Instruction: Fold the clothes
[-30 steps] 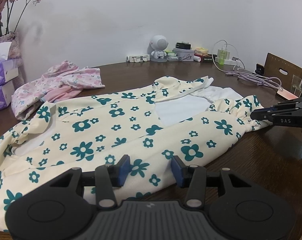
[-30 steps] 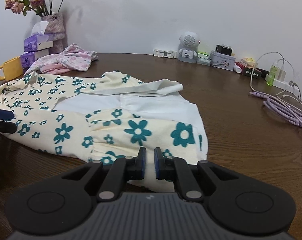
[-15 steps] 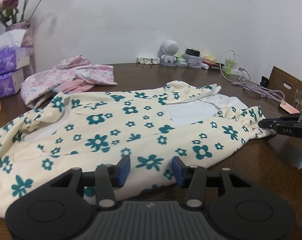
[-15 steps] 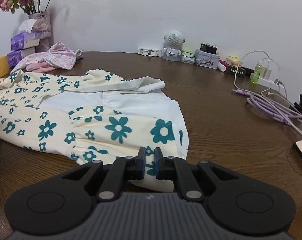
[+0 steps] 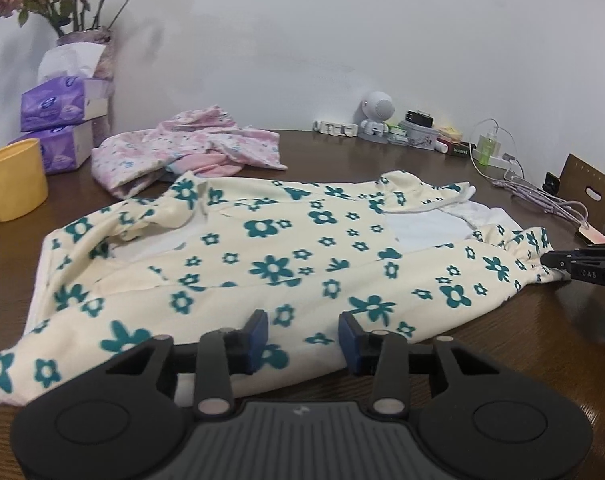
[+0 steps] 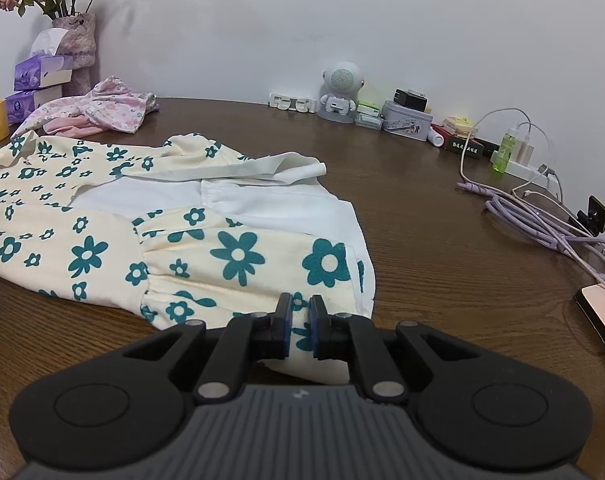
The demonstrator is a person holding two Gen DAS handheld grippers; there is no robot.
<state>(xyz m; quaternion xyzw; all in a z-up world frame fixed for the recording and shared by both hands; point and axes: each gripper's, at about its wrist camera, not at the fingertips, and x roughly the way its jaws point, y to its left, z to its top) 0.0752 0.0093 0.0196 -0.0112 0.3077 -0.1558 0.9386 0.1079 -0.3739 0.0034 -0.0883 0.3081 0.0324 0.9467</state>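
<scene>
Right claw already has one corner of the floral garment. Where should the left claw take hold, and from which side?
Grip the near hem of the floral garment, where the left claw hovers, closing, pads not yet pressing. Come in low from the table edge: the hem lies flat, so one finger must slide under.

A cream garment (image 5: pixel 286 264) printed with teal flowers lies spread lengthwise across the dark wooden table (image 6: pixel 442 240), its white lining (image 6: pixel 262 204) showing where the fabric is turned back near one end. A white-edged flap (image 6: pixel 238 168) folds over that lining. The cloth is lightly rumpled, with gathered seams. Behind it, near the wall, a pink floral garment (image 5: pixel 190 152) sits in a loose, crumpled heap, apart from the cream one
</scene>
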